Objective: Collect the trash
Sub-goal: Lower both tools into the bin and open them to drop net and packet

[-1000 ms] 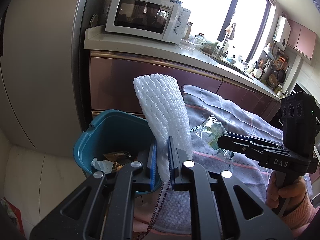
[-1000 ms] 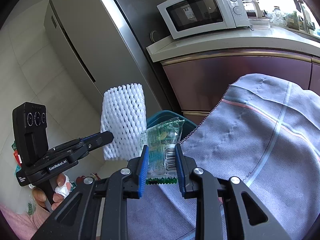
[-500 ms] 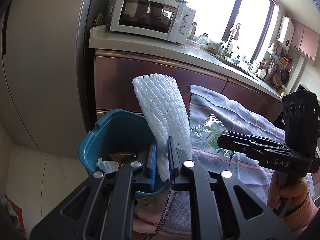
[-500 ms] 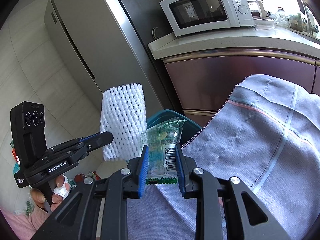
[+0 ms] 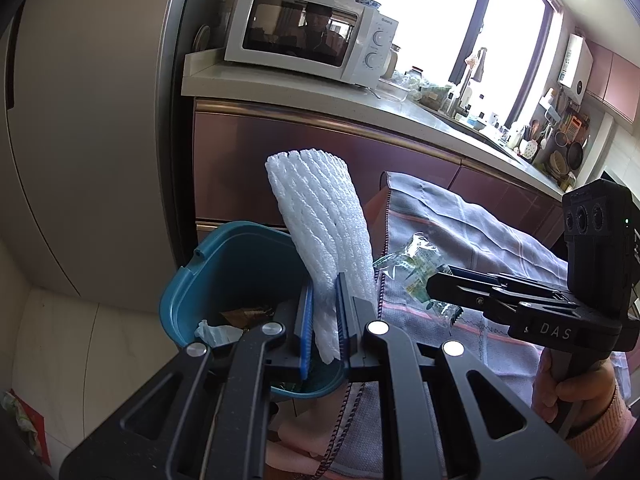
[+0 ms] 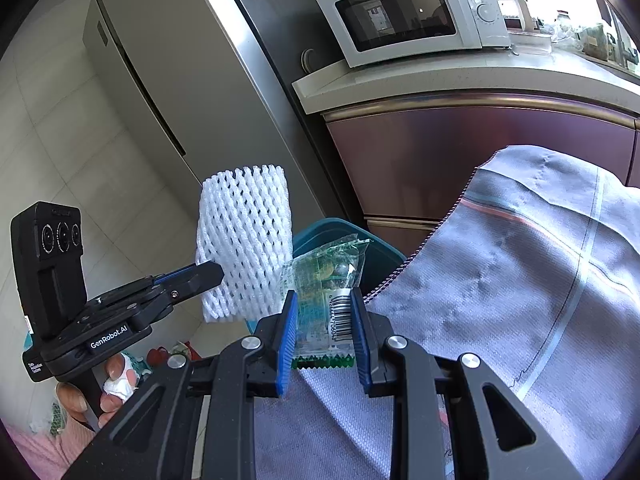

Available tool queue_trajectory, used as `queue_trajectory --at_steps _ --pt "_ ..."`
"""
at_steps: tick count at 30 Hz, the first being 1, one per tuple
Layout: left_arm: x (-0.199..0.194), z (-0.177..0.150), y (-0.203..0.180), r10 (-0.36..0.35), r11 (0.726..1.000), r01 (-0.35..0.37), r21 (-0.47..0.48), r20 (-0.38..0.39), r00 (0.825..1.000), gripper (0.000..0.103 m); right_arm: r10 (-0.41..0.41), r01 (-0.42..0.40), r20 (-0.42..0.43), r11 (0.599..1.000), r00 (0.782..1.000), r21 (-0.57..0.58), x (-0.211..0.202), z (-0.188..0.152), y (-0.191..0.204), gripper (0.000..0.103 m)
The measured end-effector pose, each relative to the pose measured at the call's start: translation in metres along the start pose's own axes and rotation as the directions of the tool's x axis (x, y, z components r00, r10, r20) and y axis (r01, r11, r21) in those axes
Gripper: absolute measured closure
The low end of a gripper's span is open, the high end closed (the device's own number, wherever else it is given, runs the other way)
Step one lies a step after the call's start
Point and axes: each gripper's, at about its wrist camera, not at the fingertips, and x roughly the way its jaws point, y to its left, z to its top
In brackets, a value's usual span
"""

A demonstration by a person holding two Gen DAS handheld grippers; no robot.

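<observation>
My left gripper (image 5: 325,288) is shut on a white foam net sleeve (image 5: 320,232) and holds it upright over the near rim of a teal bin (image 5: 224,264). The bin holds paper scraps. My right gripper (image 6: 325,300) is shut on a clear green plastic wrapper (image 6: 326,280) with a barcode, held above the table's left edge beside the bin (image 6: 340,228). The right gripper (image 5: 440,280) and its wrapper (image 5: 412,264) show in the left wrist view. The left gripper (image 6: 216,270) and the foam sleeve (image 6: 244,240) show in the right wrist view.
A grey cloth (image 6: 520,280) covers the table to the right of the bin. Behind stand a purple kitchen cabinet (image 5: 320,152) with a white microwave (image 5: 308,48) on its counter and a steel fridge (image 6: 180,100) to the left. Litter lies on the floor (image 6: 168,354).
Both grippers have drifted slightly toward the bin, so the cabinet and microwave look a little closer. Both holds are unchanged.
</observation>
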Motion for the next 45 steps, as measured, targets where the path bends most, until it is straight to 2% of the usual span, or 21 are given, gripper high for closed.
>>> queue_trajectory --at_steps 45 --pt "0.021 -0.004 0.023 0.065 0.997 -0.066 -0.041 -0.037 0.997 0.092 -0.058 0.053 -0.110 0.997 0.992 -0.048 0.045 0.018 0.006 0.079"
